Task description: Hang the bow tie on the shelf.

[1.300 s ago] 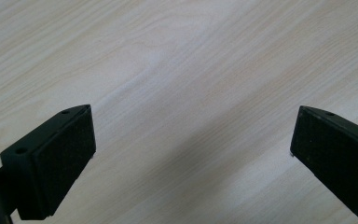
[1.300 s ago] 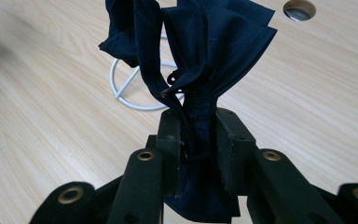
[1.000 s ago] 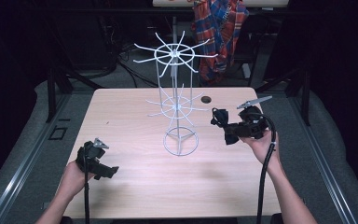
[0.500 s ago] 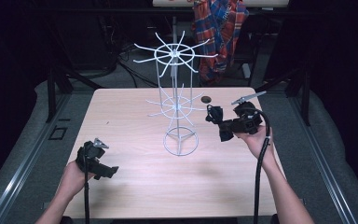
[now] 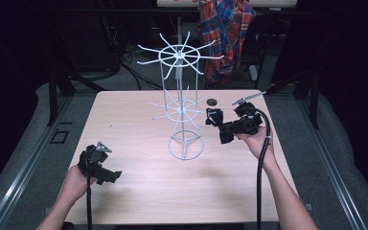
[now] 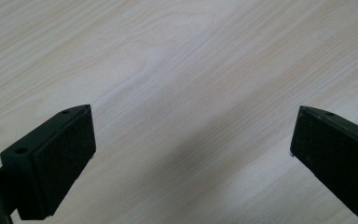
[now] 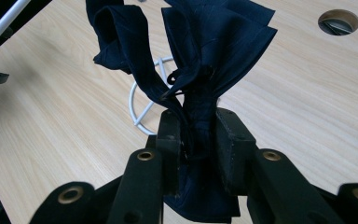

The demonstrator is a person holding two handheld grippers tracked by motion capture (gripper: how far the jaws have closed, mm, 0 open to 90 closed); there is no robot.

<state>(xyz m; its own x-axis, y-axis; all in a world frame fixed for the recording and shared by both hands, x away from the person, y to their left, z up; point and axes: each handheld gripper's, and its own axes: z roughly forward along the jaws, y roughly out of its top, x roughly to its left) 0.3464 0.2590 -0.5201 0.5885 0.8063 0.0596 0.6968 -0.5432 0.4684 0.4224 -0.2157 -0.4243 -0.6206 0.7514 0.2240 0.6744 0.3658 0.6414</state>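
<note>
The left gripper (image 5: 106, 173) is resting low near the table's (image 5: 134, 120) near-left corner, its jaws standing wide apart. The right gripper (image 5: 216, 125) is being held raised at the right side, its jaws pinching a dark navy cloth (image 7: 200, 60), forearm reaching in from below.

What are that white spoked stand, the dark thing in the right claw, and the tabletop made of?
The white stand looks like thin metal wire with a white coating: slim rods, hoop base, a slight sheen. The dark thing is navy cloth, seemingly woven, with soft folds and stitched hems, pinched in the right claw. The tabletop shows pale wood grain with a smooth matte finish; solid wood or laminate, I can't tell.
</note>
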